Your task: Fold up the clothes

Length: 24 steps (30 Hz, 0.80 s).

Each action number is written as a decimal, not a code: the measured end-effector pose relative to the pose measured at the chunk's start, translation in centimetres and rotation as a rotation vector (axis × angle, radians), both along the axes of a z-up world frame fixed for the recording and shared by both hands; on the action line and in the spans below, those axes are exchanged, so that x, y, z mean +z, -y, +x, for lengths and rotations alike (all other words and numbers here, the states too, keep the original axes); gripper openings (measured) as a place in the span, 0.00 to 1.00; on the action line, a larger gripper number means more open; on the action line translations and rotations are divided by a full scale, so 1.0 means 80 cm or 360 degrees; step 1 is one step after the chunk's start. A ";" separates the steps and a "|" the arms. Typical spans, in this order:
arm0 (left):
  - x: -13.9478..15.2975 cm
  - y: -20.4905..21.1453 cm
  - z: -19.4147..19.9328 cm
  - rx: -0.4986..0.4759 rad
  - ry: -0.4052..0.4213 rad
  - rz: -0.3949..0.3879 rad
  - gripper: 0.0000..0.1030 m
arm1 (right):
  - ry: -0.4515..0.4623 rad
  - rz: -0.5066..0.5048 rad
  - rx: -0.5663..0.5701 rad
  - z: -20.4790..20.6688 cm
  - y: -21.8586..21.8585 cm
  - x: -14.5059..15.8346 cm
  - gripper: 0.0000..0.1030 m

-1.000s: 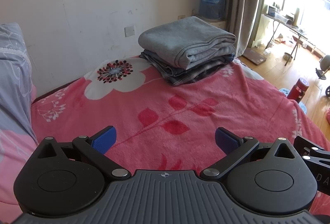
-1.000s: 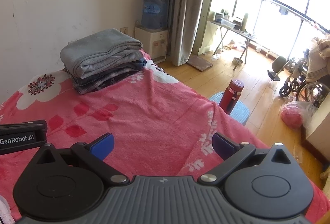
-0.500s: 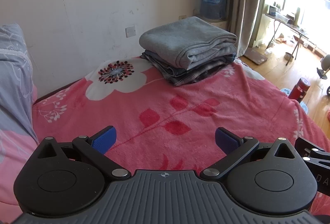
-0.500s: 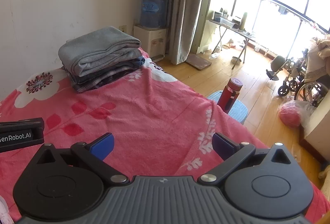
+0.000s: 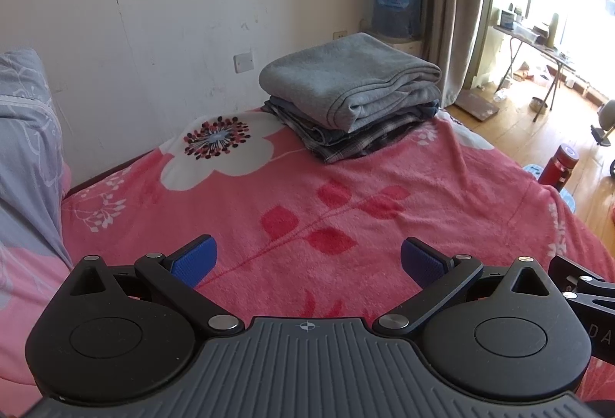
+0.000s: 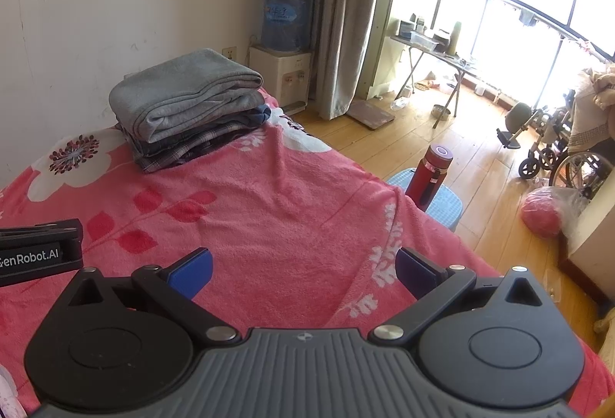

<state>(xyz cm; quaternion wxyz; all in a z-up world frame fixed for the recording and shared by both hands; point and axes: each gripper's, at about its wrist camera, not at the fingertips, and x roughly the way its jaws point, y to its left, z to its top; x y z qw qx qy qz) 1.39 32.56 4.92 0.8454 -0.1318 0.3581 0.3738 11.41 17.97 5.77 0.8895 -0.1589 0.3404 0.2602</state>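
A stack of folded clothes (image 5: 353,99) sits at the far end of the bed by the wall, a grey garment on top of dark plaid ones; the right wrist view shows the same stack (image 6: 188,106) at upper left. My left gripper (image 5: 307,260) hovers open above the pink floral blanket (image 5: 346,210), well short of the stack, with nothing between its blue pads. My right gripper (image 6: 303,270) is also open and empty over the blanket (image 6: 269,218), near the bed's right edge. Each gripper's body shows at the edge of the other's view.
A grey-patterned pillow (image 5: 27,156) lies at the left. Beyond the bed's right edge stand a red bottle (image 6: 430,179) on a blue stool (image 6: 442,202), a water dispenser (image 6: 284,45), a folding table (image 6: 434,52) and a wheelchair (image 6: 561,156) on the wooden floor.
Both grippers have drifted slightly, so the stack sits a little differently in each view. Both stay open and empty.
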 end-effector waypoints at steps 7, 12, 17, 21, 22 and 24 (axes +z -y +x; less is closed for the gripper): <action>-0.001 0.000 0.000 0.0002 0.0000 0.0002 1.00 | -0.0001 -0.0003 0.0000 0.000 0.000 0.000 1.00; -0.001 -0.001 0.000 0.0003 0.0002 0.0000 1.00 | -0.0002 -0.0006 -0.0003 0.000 -0.001 -0.001 1.00; -0.001 -0.001 0.000 0.0004 0.0000 -0.0001 1.00 | -0.0002 -0.0007 -0.0008 0.000 0.000 -0.001 1.00; -0.001 -0.001 0.000 0.0005 -0.0001 -0.0002 1.00 | -0.0003 -0.0006 -0.0012 0.000 0.001 -0.001 1.00; -0.001 -0.001 0.000 0.0005 -0.0001 -0.0002 1.00 | -0.0005 -0.0007 -0.0012 0.000 0.001 -0.002 1.00; -0.001 -0.001 0.000 0.0005 -0.0002 -0.0002 1.00 | -0.0006 -0.0009 -0.0012 0.001 0.001 -0.002 1.00</action>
